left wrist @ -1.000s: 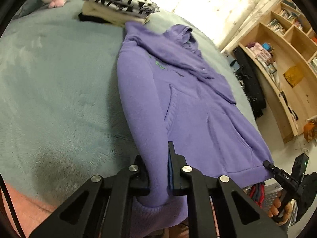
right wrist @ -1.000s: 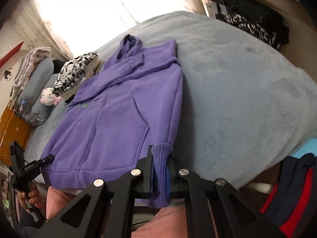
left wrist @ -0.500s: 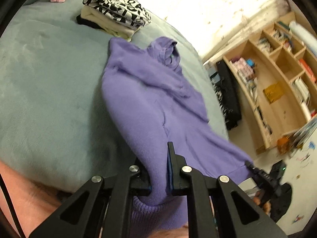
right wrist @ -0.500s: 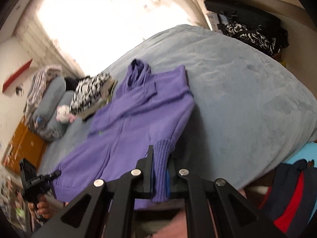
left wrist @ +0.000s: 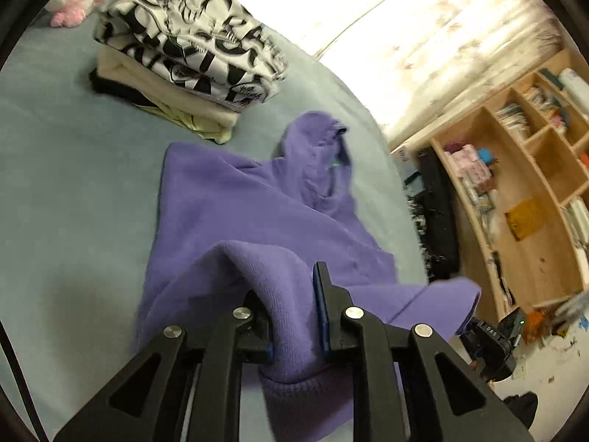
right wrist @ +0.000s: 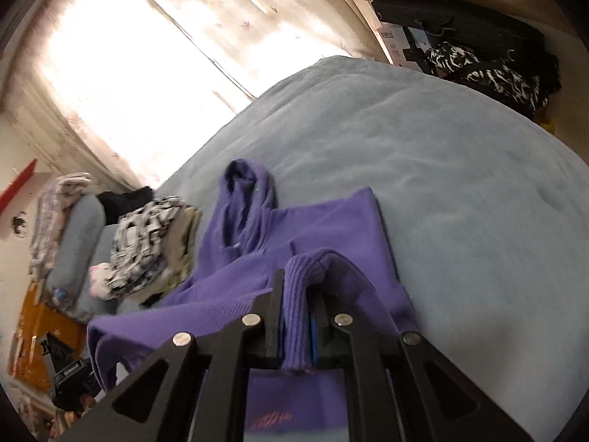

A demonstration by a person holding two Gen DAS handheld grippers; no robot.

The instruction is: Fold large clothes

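Two claws work over a bed [right wrist: 460, 169] covered in a grey-blue plush blanket, with a bright curtained window [right wrist: 121, 55] behind, wooden shelves [left wrist: 522, 169] alongside and a folded clothes stack [left wrist: 191, 48] near a plush toy [left wrist: 79, 5]. On the bed lies the purple hoodie [left wrist: 235, 202], its hem lifted and doubled toward the hood. Left claw [left wrist: 294, 316] pinches one hem corner, right claw [right wrist: 298, 316] the ribbed other; both jaws have just eased slightly, cloth between them.

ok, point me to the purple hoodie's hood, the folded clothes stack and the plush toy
purple hoodie's hood [left wrist: 316, 154], left wrist view, on the hood's crumpled outer fabric.
folded clothes stack [left wrist: 191, 40], left wrist view, on the black-and-white patterned top garment.
plush toy [left wrist: 79, 7], left wrist view, on its pink and white body.
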